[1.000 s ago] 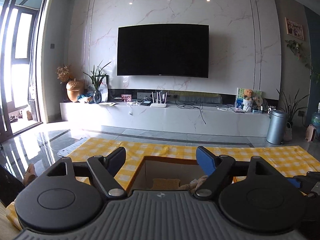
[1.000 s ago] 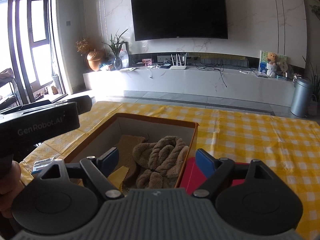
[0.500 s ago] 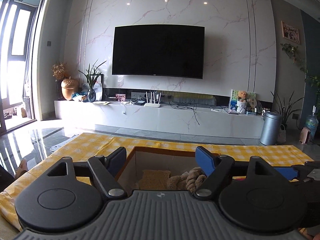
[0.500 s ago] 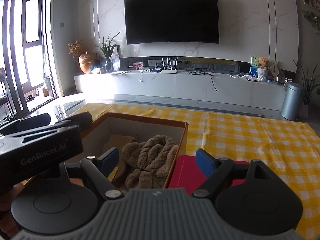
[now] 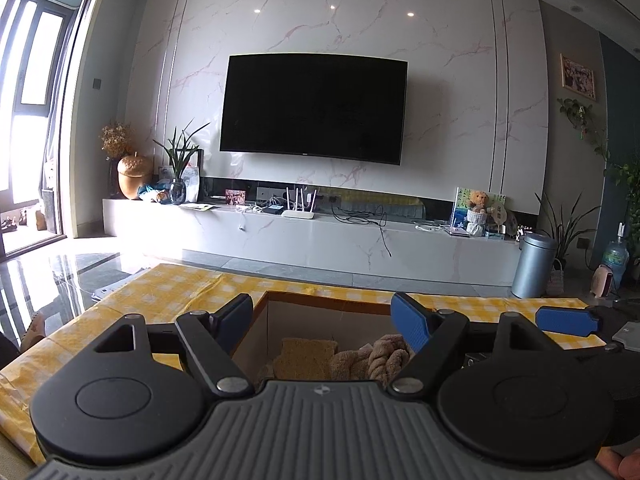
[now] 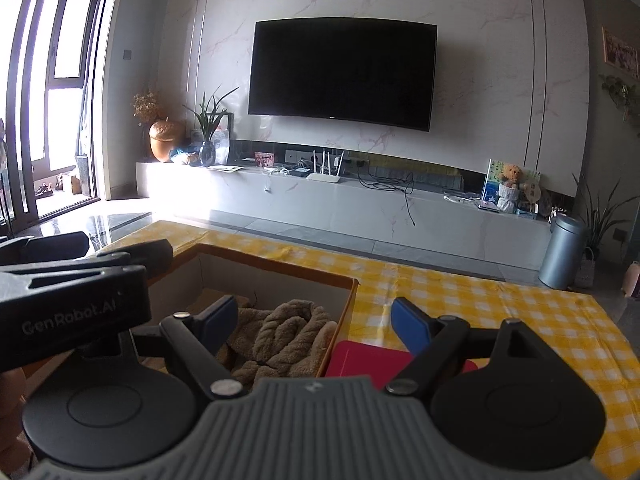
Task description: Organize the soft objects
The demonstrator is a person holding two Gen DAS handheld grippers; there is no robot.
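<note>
- On the yellow checked tablecloth point(image 6: 460, 292) stands an open box point(image 6: 340, 322); a brown fluffy cloth point(image 6: 288, 332) lies inside it
- left gripper point(image 5: 322, 316): jaws wide apart, holding nothing
- right gripper point(image 6: 310, 318): jaws spread, empty, above the box's edge

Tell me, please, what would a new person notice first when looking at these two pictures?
The big black television on the marble wall draws the eye first, above the long white cabinet. Nearer, on the yellow checked tablecloth, an open cardboard box holds a fluffy brown twisted cloth, with a red flat thing beside the box. Both the left tool and the right tool stand open and empty in front of the box.
</note>
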